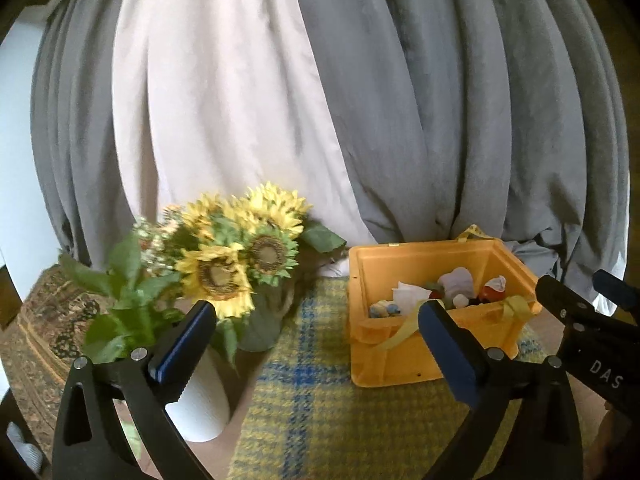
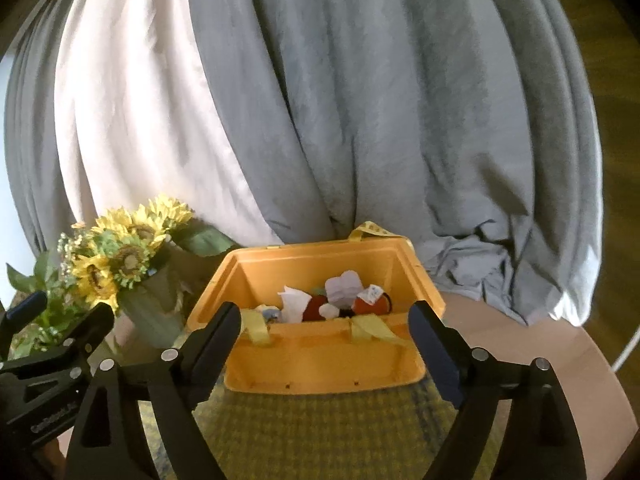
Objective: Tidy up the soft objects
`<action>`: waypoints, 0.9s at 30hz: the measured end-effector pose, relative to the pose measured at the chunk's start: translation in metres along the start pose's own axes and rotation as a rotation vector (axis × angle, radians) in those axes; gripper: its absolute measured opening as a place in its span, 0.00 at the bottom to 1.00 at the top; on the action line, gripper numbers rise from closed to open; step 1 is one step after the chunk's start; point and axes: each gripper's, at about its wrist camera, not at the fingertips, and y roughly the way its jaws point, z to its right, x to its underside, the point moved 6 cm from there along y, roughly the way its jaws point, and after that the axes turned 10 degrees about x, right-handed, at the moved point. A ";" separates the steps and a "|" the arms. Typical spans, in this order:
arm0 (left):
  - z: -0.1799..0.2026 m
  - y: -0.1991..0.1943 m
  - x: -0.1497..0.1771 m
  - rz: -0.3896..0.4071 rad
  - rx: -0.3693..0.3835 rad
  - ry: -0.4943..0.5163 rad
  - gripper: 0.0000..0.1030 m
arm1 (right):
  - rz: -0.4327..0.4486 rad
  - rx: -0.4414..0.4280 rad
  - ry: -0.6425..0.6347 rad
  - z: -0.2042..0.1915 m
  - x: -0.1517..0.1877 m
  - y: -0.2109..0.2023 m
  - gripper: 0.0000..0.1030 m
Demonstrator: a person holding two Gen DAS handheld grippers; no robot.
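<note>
A yellow plastic box stands on a yellow-and-blue plaid cloth. Inside lie several small soft things: white, red-orange and bluish pieces, with paper tags. Yellow ribbon straps hang over its near rim. My left gripper stands open in front of the box and to its left, with nothing between its fingers. My right gripper is open too, facing the box's near wall, and holds nothing. Each gripper shows at the edge of the other's view.
A bunch of artificial sunflowers in a green vase stands left of the box, with a white cylinder in front of it. Grey and white curtains hang behind. A patterned rug lies at the left.
</note>
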 end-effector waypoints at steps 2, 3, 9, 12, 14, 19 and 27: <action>-0.002 -0.013 0.001 0.004 0.009 0.007 1.00 | 0.012 0.011 0.008 0.000 0.002 -0.016 0.86; -0.004 -0.019 0.001 0.007 0.012 0.014 1.00 | 0.015 0.013 0.013 -0.001 0.003 -0.024 0.86; -0.010 -0.055 0.009 0.015 0.046 0.055 1.00 | 0.045 0.060 0.035 -0.006 0.016 -0.072 0.87; -0.012 -0.074 0.014 0.024 0.063 0.071 1.00 | 0.062 0.078 0.046 -0.009 0.023 -0.095 0.87; -0.014 -0.086 0.017 0.028 0.063 0.070 1.00 | 0.069 0.082 0.057 -0.010 0.028 -0.110 0.87; -0.010 -0.119 0.023 0.041 0.071 0.062 1.00 | 0.078 0.076 0.054 -0.010 0.034 -0.137 0.87; 0.009 -0.171 0.043 0.055 0.048 0.031 1.00 | 0.096 0.049 0.033 0.008 0.047 -0.184 0.87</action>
